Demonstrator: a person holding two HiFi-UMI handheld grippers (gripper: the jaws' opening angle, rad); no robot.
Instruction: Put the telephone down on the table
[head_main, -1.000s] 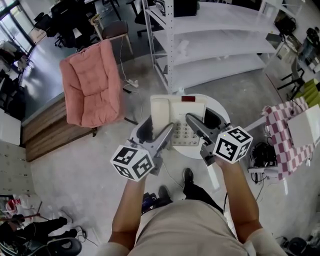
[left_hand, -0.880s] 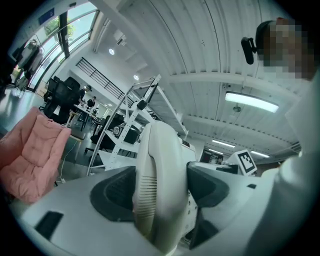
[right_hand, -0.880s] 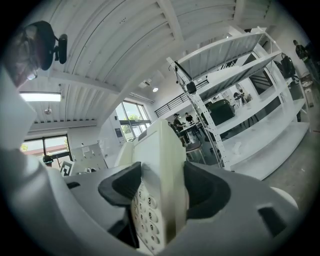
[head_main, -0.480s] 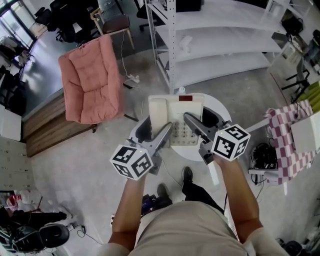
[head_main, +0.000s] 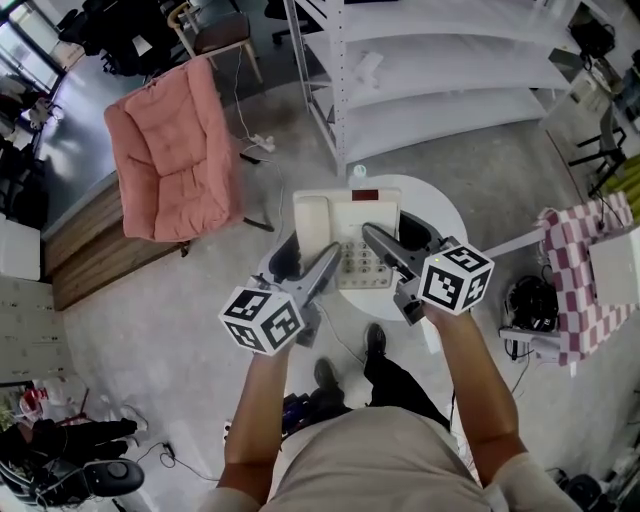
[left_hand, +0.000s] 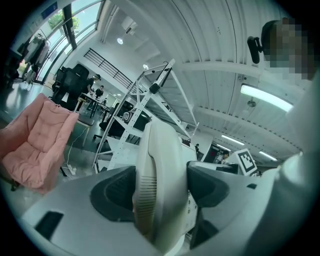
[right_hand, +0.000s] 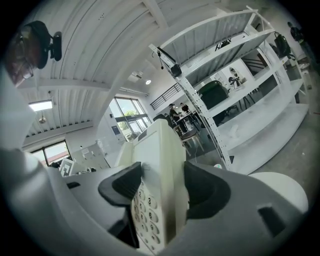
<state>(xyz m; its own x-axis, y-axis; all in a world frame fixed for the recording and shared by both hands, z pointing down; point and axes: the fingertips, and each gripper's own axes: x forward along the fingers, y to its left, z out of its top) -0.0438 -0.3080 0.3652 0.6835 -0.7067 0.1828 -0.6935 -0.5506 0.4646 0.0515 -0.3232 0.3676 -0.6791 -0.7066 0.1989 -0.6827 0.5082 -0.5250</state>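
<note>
- Head view: finds the phone (head_main: 345, 230) over the round table (head_main: 452, 222), flanked by the left gripper (head_main: 308, 266) and the right gripper (head_main: 398, 240), one at each side edge. Cannot settle from here whether the base touches the tabletop.
- Left gripper view: shows jaws pinching the phone (left_hand: 159, 165) at its handset side, pads pressed against both faces, no gap either side.
- Right gripper view: shows jaws clamped on the keypad side of the phone (right_hand: 162, 165), number keys just beside one pad. Places the table (right_hand: 280, 195) lower and beyond, hinting at a phone held a little above it.
- Progress, as a judgement: brought over the right spot, gripped on both sides, probably not set down. Leaves lowering it flat onto the table, then spreading both pairs of jaws and backing away.
</note>
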